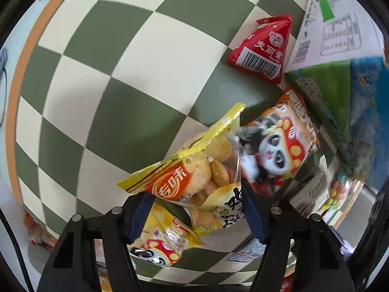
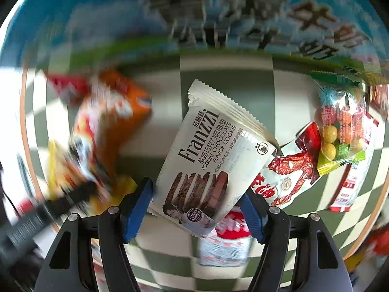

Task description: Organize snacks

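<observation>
Left tool [image 1: 198, 209] points down at the checkered table [image 1: 102, 77], jaws at mid width, blue pads pressing both sides of a yellow biscuit pack [image 1: 194, 170] that stands between them, so it is gripped. Under the left pad lies a yellow panda pack [image 1: 165, 245]. Just right of the gripped pack, ahead of the right pad, an orange panda pack [image 1: 282, 146]. Further ahead and to the right, a red triangular pack [image 1: 262, 48], touching or just beside a printed carton [image 1: 323, 36].

Right tool [image 2: 197, 209] also points down, jaws at mid width, pads closed on the lower end of a white Franzzi cookie pack [image 2: 214, 155], tilted, top leaning right. Left of this tool, blurred: orange and yellow packs plus the other tool. Right of the right pad, a white pack with red chicken-wing print [image 2: 289, 177]; past that a clear bag of coloured candy balls [image 2: 340, 131]. Under the cookie pack, a red-white pack [image 2: 228, 241], blurred. Ahead, a blue-green carton wall [image 2: 97, 24].
</observation>
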